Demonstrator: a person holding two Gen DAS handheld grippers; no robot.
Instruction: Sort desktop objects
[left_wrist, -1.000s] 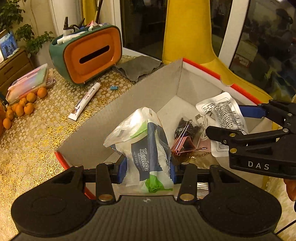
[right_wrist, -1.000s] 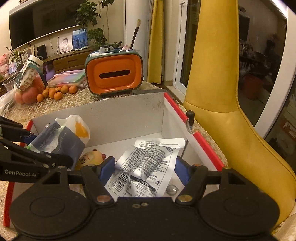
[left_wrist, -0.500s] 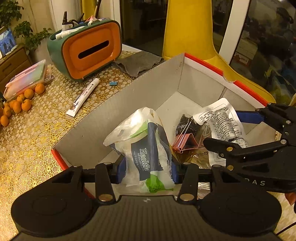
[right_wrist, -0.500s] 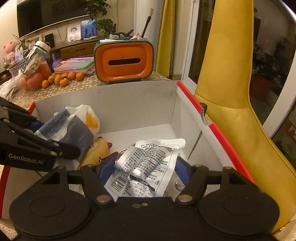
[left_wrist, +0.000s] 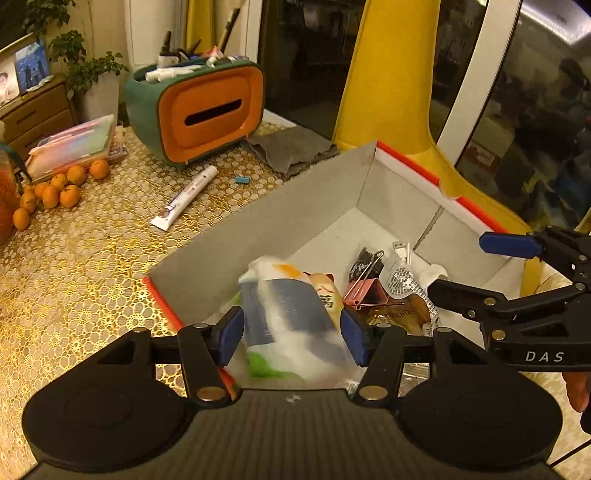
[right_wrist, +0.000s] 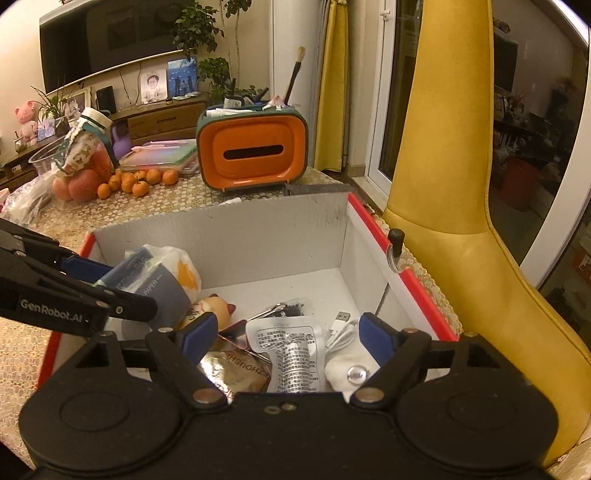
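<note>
1. Two grippers are both over the red-rimmed grey cardboard box (left_wrist: 280, 206) on the gold lace counter (left_wrist: 81, 258).
2. Left gripper (left_wrist: 291, 332) jaws are opening, with the blue-and-white plastic tissue pack (left_wrist: 291, 314) between the blue pads; it's blurry, and the pads look clear of it.
3. Right gripper (right_wrist: 284, 336) is opening too, spread wide above a clear printed sachet (right_wrist: 291, 354) lying in the box, not touching it.
4. A pink binder clip (left_wrist: 365, 293) sits beside the sachet.

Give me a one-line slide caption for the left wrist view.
Left gripper opening its fingers around a tissue pack over the red-edged box, right gripper alongside.
</note>
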